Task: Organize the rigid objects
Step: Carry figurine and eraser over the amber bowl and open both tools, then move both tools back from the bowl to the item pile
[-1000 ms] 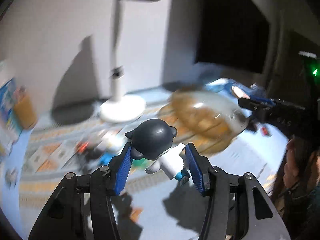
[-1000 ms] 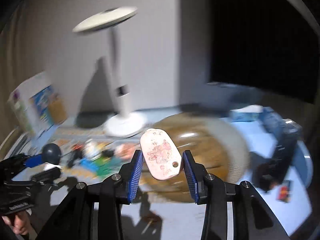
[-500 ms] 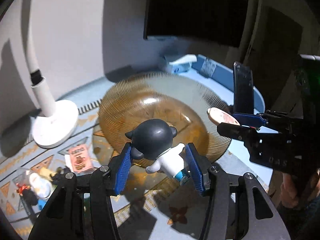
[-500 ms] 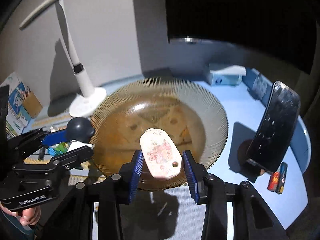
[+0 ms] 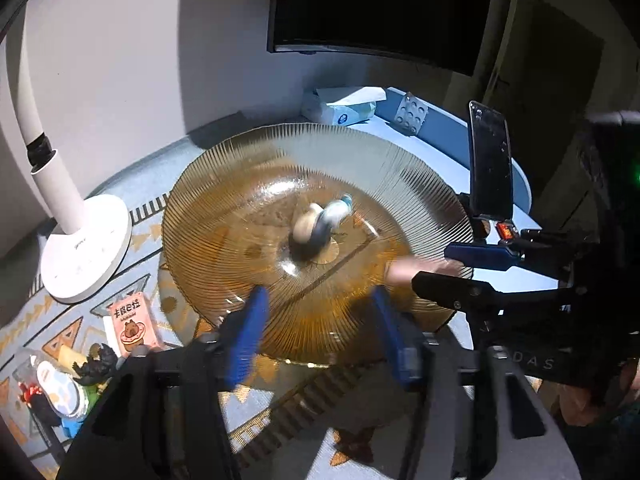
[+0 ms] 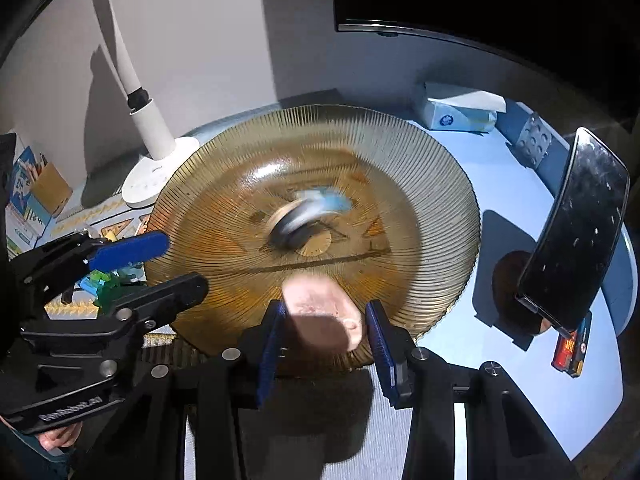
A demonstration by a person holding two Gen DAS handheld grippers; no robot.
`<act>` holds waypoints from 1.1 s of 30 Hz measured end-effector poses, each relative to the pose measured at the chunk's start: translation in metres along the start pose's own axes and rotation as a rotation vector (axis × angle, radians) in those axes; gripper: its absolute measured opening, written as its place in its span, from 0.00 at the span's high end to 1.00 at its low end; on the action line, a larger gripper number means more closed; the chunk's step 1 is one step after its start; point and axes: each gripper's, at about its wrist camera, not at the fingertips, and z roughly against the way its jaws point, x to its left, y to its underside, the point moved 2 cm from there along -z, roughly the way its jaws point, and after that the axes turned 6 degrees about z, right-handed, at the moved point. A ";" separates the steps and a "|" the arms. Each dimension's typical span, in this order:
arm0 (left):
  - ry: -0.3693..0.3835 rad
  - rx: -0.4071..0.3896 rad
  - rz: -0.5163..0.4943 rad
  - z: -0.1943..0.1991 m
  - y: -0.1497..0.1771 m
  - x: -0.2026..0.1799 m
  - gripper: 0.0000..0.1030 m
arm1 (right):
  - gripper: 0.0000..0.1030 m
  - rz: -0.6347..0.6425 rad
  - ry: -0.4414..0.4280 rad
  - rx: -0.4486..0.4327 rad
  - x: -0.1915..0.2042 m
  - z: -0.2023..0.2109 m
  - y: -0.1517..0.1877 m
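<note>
Here the left gripper (image 5: 316,332) hangs over the near rim of the wide amber glass plate (image 5: 224,184), its blue fingers (image 5: 244,336) spreading apart with nothing between them. The toy figure (image 5: 320,222) with the dark round head shows as a blur over the middle of the plate, clear of the fingers; whether it touches the glass cannot be told.

The right gripper (image 6: 326,336) hovers over the plate's near edge from the other side. Its fingers (image 6: 270,344) are easing apart too, and the pink oval tag (image 6: 324,320) sits blurred between them. The pads look to have let go of it, though the blur makes this hard to judge.

The plate stands on a patterned mat on the light blue desk (image 6: 520,216). Left of it is a white desk lamp (image 5: 84,248), and beside the lamp's base lie a small pink card (image 5: 130,324) and a heap of little toys (image 5: 68,380). Behind the plate lie a tissue pack (image 6: 456,114) and a blister pack of pills (image 6: 534,140). A dark phone (image 6: 576,232) stands tilted on a holder to the plate's right.
</note>
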 end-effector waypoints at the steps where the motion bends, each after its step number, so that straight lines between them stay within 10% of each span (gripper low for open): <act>1: 0.004 -0.023 0.013 0.007 -0.002 0.003 0.31 | 0.46 -0.010 0.004 -0.002 -0.002 0.002 0.000; 12: -0.068 -0.214 0.127 0.105 0.012 0.051 0.27 | 0.40 -0.095 0.027 -0.161 -0.018 0.057 0.002; 33: -0.305 -0.573 0.301 0.318 0.092 0.132 0.27 | 0.40 0.037 -0.103 -0.298 0.090 0.120 -0.019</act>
